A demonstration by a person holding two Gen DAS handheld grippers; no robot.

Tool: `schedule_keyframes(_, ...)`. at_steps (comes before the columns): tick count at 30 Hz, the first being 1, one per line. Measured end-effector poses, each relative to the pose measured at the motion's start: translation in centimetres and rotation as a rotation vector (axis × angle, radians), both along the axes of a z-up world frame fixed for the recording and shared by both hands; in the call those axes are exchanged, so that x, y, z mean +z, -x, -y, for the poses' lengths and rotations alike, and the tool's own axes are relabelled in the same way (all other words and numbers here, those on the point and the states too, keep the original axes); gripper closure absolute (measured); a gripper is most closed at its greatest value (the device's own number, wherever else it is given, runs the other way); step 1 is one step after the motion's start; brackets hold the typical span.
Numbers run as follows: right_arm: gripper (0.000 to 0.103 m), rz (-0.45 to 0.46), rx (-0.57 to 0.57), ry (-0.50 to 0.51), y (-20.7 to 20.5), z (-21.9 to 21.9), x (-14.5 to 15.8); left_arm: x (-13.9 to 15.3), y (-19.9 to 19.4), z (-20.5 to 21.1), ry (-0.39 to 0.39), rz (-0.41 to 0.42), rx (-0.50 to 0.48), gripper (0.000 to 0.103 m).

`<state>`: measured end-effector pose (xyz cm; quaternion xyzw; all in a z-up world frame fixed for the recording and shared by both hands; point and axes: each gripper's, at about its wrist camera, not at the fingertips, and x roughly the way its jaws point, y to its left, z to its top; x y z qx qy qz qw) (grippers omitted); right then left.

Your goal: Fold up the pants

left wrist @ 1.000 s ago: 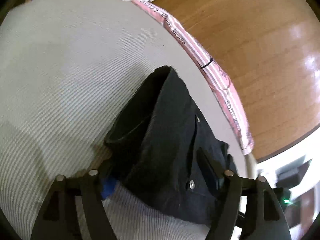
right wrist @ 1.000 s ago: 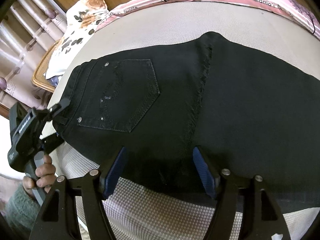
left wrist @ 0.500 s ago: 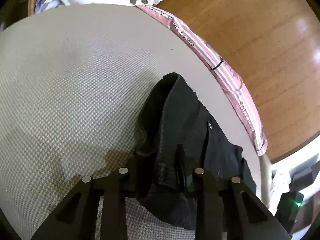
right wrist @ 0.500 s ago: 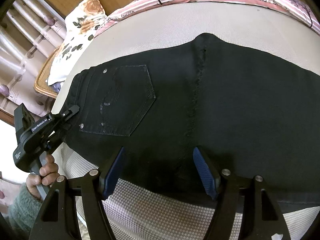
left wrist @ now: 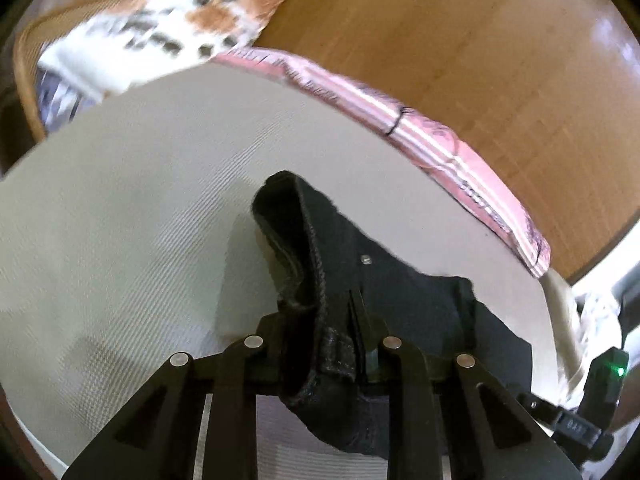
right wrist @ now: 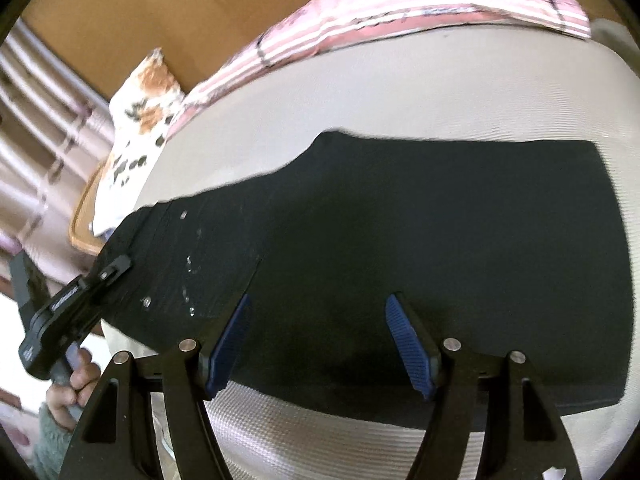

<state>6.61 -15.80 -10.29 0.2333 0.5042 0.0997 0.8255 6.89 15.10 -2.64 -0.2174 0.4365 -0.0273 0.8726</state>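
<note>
Black pants [right wrist: 420, 216] lie folded lengthwise across a pale woven bed surface [right wrist: 400, 92], waist at the left with a riveted back pocket. My left gripper [left wrist: 324, 344] is shut on the waistband [left wrist: 312, 256], which bunches up between its fingers; it also shows in the right wrist view [right wrist: 116, 268] at the waist end. My right gripper [right wrist: 316, 336] is open, its blue pads [right wrist: 230, 340] spread above the pants' near edge around mid-thigh, holding nothing.
A pink striped blanket [left wrist: 440, 148] runs along the bed's far edge against a wooden wall [left wrist: 460, 40]. A floral pillow [left wrist: 168, 24] rests on a wicker chair [left wrist: 24, 76] at the far left. Curtains [right wrist: 36, 120] hang at the left.
My left gripper closed on the waistband and lifted it, bunching the cloth. The right gripper stayed open and drew back, so more of the pants' length shows.
</note>
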Motion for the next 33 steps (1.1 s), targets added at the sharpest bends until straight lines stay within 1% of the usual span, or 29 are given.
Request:
schedule_keyframes(3,0.035,0.020,-0.044,-0.017,0.2,1.9,0.7,1.8,-0.6,1.9,-0.041,0.013,-0.046,0.079)
schedule_keyframes(8,0.035,0.062,-0.103,-0.034,0.9,4.8,2.1,4.2,-1.4,5.4,-0.071,0.045,-0.115,0.080)
schedule_keyframes(10,0.035,0.073,-0.115,-0.045,1.2,5.8,2.5,5.0,-1.7,6.8,-0.067,0.060,-0.149,0.080)
schedule_keyframes(15,0.035,0.056,-0.128,-0.082,1.5,7.6,2.6,6.8,-2.1,10.8,-0.060,0.096,-0.253,0.081)
schedule_keyframes(16,0.035,0.060,-0.139,-0.081,1.7,8.0,2.7,7.2,-2.2,11.6,-0.054,0.102,-0.271,0.081)
schedule_keyframes(18,0.035,0.073,-0.163,-0.086,2.3,9.0,2.9,7.9,-2.5,13.1,-0.016,0.116,-0.314,0.081)
schedule_keyframes(21,0.035,0.079,-0.203,-0.099,3.1,10.6,3.0,8.5,-2.9,14.9,0.025,0.127,-0.362,0.081)
schedule_keyframes(26,0.035,0.077,-0.277,-0.118,4.6,13.4,2.5,8.3,-3.4,18.9,0.036,0.124,-0.440,0.081)
schedule_keyframes(30,0.035,0.085,-0.326,-0.126,5.9,15.6,2.4,8.0,-3.6,22.2,0.062,0.115,-0.511,0.081)
schedule_keyframes(33,0.035,0.082,-0.359,-0.130,6.8,17.1,2.2,7.5,-3.6,25.1,0.058,0.089,-0.566,0.081)
